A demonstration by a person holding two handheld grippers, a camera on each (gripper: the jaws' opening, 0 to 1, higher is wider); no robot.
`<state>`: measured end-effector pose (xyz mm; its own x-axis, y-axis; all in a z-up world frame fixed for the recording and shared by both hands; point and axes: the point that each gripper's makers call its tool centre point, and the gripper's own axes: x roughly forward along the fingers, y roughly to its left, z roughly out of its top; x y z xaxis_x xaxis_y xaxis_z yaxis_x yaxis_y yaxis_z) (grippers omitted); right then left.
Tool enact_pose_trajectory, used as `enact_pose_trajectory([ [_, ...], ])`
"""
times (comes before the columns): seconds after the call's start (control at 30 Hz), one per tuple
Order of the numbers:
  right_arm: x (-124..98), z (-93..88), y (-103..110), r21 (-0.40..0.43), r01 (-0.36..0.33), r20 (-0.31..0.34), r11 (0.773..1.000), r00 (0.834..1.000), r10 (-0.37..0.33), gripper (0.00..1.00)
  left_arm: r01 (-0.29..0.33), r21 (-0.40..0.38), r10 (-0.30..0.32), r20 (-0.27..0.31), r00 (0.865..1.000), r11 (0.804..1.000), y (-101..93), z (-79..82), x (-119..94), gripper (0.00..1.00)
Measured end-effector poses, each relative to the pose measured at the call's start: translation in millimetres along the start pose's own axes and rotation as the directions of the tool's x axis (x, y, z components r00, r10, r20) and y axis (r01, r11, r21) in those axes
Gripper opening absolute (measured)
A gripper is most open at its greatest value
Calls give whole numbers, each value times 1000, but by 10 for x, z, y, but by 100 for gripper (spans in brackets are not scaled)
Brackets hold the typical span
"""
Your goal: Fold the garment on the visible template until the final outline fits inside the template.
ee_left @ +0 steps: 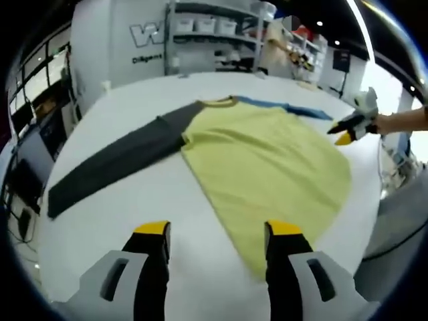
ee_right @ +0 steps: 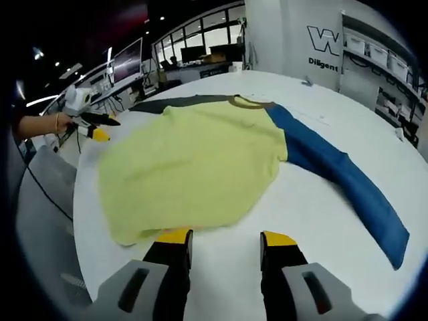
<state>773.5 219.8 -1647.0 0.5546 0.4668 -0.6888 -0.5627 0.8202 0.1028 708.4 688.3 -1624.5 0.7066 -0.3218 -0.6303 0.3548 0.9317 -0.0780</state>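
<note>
Shirt (ee_left: 261, 167) lies spread flat on the white table (ee_left: 134, 194), its yellow body in the middle, its grey sleeve (ee_left: 114, 164) stretched out to one side and its blue sleeve (ee_right: 341, 177) to the other. Laid open like this, with both sleeves at full reach, it looks ready for a first fold rather than partway through one; no fold can be seen yet. I cannot make out any template outline on the table around the shirt.

Left gripper (ee_left: 217, 231) hangs above the shirt's hem, its yellow-tipped jaws standing wide apart with nothing between them, one jaw over bare table and the other over the yellow cloth. Right gripper (ee_right: 225, 237) hovers just off the opposite edge of the shirt's body, its jaws likewise wide and empty. Each gripper faces the shirt from an opposite side, which probably suits taking two edges at once.

In the left gripper view the right gripper also shows beyond the shirt, held in a person's hand (ee_left: 391, 124).
</note>
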Motion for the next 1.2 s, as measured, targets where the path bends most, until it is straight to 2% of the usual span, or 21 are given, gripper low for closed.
enact_pose_trajectory([
  [0.07, 26, -35, 108, -8, -20, -2, 1000, 1000, 20, 36, -1, 31, 2, -14, 1000, 1000, -87, -63, -2, 48],
  [0.1, 40, -52, 157, -8, -26, -1, 1000, 1000, 26, 36, -26, 45, 27, -25, 999, 999, -94, -119, 2, 47],
  [0.13, 53, -99, 276, 1, -45, -4, 999, 999, 45, 35, -18, 45, 19, -30, 999, 999, -92, -201, 39, 45],
  [0.17, 21, -166, 410, -22, -63, -19, 998, 998, 63, 35, -8, 47, 10, -35, 999, 999, -207, -226, 27, 43],
  [0.27, 9, -246, 513, -47, -83, -37, 995, 996, 81, 33, 12, 34, -11, -45, 999, 999, -357, -273, 44, 40],
  [0.3, 47, -258, 566, -122, -105, -56, 987, 994, 99, 32, 26, 32, -24, -46, 999, 999, -428, -285, 69, 39],
  [0.33, 61, -270, 652, -131, -117, -63, 985, 992, 109, 32, 42, 40, -40, -53, 998, 998, -513, -296, 86, 39],
  [0.4, 117, -294, 664, -131, -130, -66, 983, 990, 122, 32, 67, 83, -60, -85, 995, 994, -641, -380, 115, 39],
  [0.47, 147, -307, 686, -122, -135, -66, 983, 990, 128, 31, 92, 90, -82, -115, 990, 992, -713, -485, 149, 38],
  [0.53, 168, -274, 731, -122, -147, -54, 982, 988, 141, 28, 89, 74, -81, -109, 991, 993, -710, -492, 149, 36],
  [0.67, 265, -228, 800, -135, -161, -57, 978, 986, 155, 25, 107, 99, -94, -132, 987, 989, -758, -565, 170, 34],
  [0.7, 308, -216, 781, -170, -156, -60, 973, 987, 148, 24, 114, 80, -102, -136, 985, 990, -777, -597, 191, 34],
  [0.8, 331, -190, 816, -178, -159, -71, 971, 986, 148, 18, 113, 103, -98, -143, 985, 988, -796, -604, 210, 32],
  [0.93, 351, -142, 833, -175, -160, -69, 971, 986, 150, 16, 111, 112, -94, -147, 985, 988, -796, -606, 238, 30],
  [1.13, 374, 150, 1003, -189, -182, -12, 965, 983, 183, 16, 126, 128, -105, -156, 982, 984, -868, -612, 275, 28],
  [1.2, 445, 172, 1020, -185, -189, -9, 964, 982, 191, 16, 126, 125, -106, -154, 982, 984, -859, -621, 284, 27],
])
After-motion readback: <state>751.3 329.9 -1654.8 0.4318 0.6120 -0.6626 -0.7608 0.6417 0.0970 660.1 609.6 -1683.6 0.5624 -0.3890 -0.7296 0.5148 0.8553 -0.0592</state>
